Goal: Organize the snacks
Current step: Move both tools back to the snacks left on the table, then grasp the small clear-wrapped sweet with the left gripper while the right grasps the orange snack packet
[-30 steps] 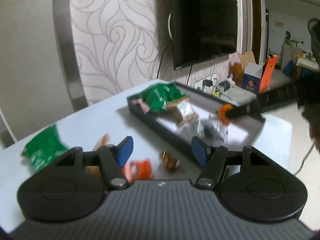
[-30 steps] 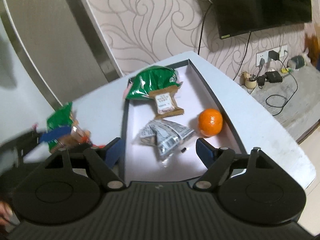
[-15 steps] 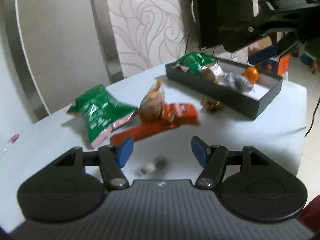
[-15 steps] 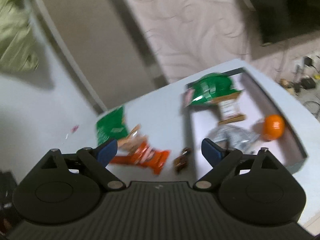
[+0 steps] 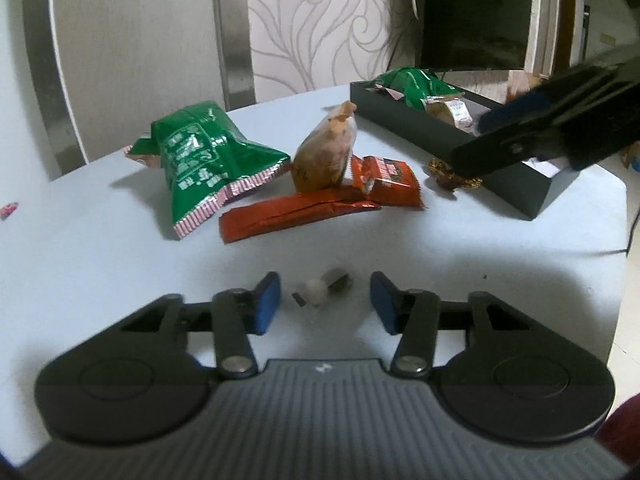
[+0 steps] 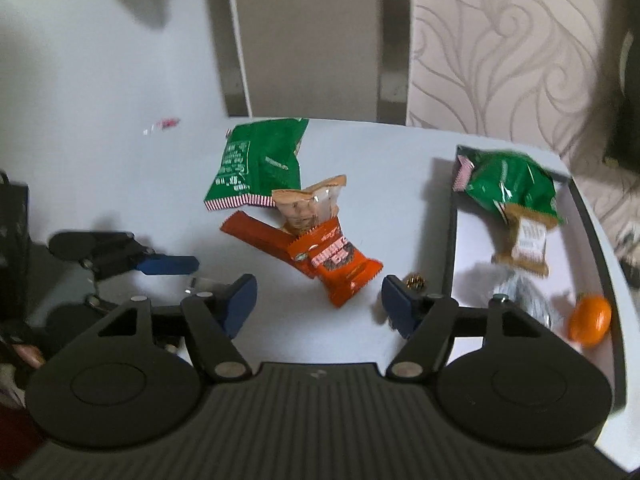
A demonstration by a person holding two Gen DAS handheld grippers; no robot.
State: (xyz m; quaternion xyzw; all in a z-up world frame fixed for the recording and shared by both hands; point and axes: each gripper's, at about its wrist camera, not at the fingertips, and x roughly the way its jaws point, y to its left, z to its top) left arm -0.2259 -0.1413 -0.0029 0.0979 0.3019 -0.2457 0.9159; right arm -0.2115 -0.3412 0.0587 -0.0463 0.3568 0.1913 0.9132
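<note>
- Blue-padded left gripper (image 5: 324,300) has just been closing; its jaws stand apart around a small wrapped candy (image 5: 326,290) on the white table (image 5: 100,260), pads not touching it.
- Right gripper (image 6: 318,300), jaws just narrowing, holds nothing above the orange snack packet (image 6: 340,264).
- Black tray (image 6: 450,240) holds a green bag (image 6: 512,184) and an orange (image 6: 590,320).

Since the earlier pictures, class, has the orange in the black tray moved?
No. The orange lies by the black tray wall beside the silver packet, as before; only the camera view shifted.
</note>
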